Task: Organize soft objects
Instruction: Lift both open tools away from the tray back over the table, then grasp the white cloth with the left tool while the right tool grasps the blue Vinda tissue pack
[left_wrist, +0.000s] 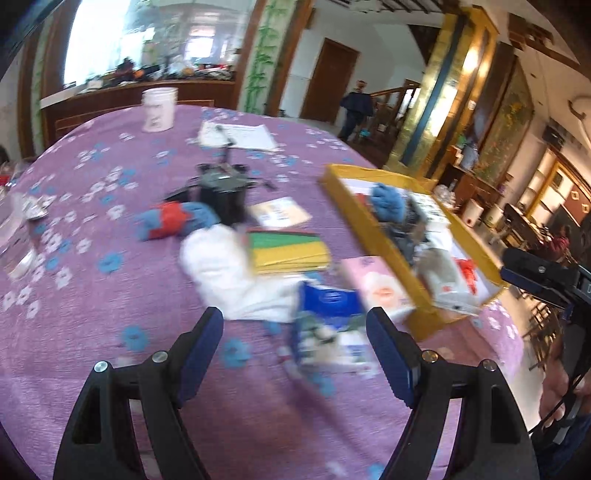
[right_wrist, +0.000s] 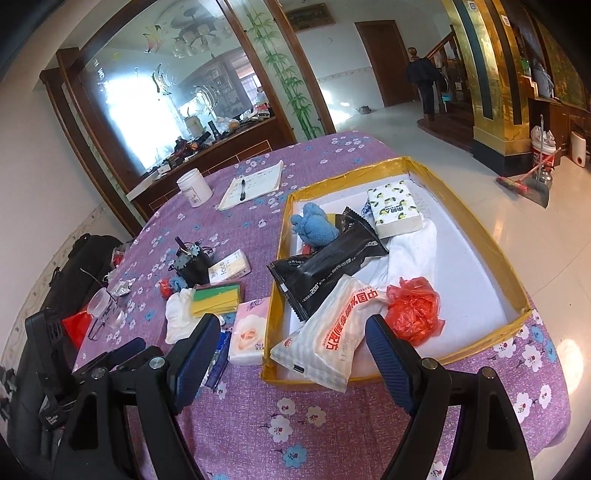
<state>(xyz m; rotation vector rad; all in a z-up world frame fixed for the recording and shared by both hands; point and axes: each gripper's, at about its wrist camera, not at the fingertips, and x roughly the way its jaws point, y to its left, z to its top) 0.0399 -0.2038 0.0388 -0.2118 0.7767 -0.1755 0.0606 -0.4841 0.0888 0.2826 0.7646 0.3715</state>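
Note:
A yellow-rimmed tray (right_wrist: 517, 295) holds a white tissue pack with red print (right_wrist: 332, 339), a red plastic bag (right_wrist: 413, 310), a black packet (right_wrist: 325, 273), a blue glove (right_wrist: 314, 225), a lemon-print tissue pack (right_wrist: 393, 206) and a white cloth (right_wrist: 410, 254). My right gripper (right_wrist: 293, 332) hovers open over the tray's near end, holding nothing. Left of the tray lie a pink tissue pack (left_wrist: 380, 288), a blue packet (left_wrist: 328, 332), a white cloth (left_wrist: 229, 273), green-yellow sponges (left_wrist: 288, 251) and a blue-red glove (left_wrist: 173, 221). My left gripper (left_wrist: 295, 332) stands open above the blue packet, empty.
A purple flowered cloth covers the table (right_wrist: 332, 424). On it stand a black holder (right_wrist: 192, 266), a white jar (right_wrist: 194, 190), a notepad with a pen (right_wrist: 255, 184), a beige tissue pack (right_wrist: 231, 271) and a clear cup (right_wrist: 105, 308). A person (right_wrist: 424, 81) walks far behind.

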